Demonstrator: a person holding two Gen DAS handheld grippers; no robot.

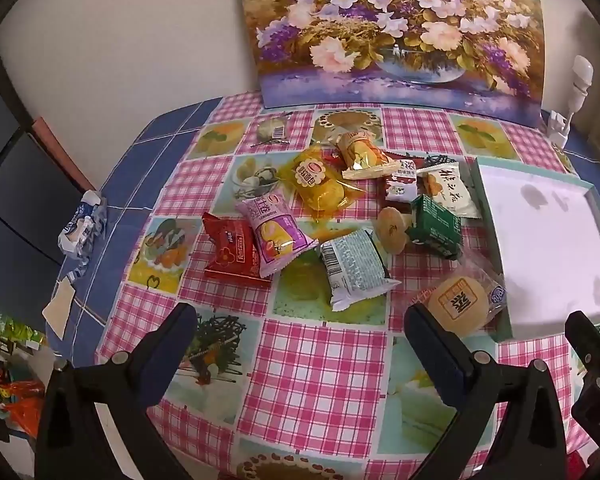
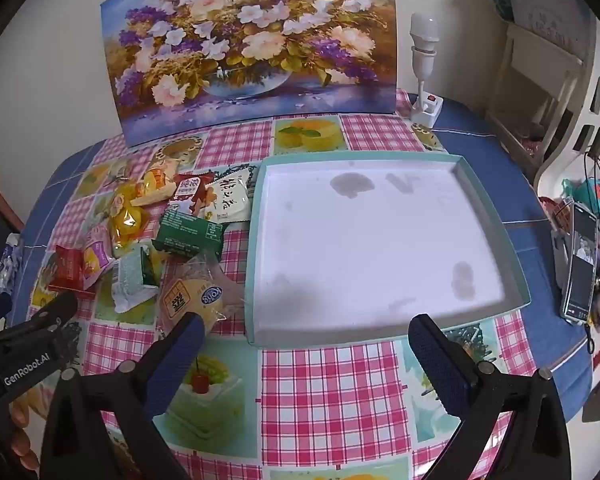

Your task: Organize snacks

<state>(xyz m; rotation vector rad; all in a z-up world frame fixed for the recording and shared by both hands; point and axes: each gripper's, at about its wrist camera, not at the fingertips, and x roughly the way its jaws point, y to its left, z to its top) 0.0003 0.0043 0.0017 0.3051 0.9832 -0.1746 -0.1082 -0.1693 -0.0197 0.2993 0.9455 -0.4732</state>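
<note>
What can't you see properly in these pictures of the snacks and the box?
- Red snack packet: left wrist view, its right side is hidden under the pink snack packet.
- Phone: right wrist view, the screen is too small to read.
- Small packet near the flower painting: left wrist view, too far and blurred to name.
- Teal box: left wrist view, cut off at the right edge.

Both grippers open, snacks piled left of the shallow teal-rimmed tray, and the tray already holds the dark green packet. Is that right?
Not quite. The right wrist view shows the shallow teal-rimmed tray holding nothing; the dark green packet lies on the checked tablecloth with the other snacks. Both grippers, left and right, are open.
</note>
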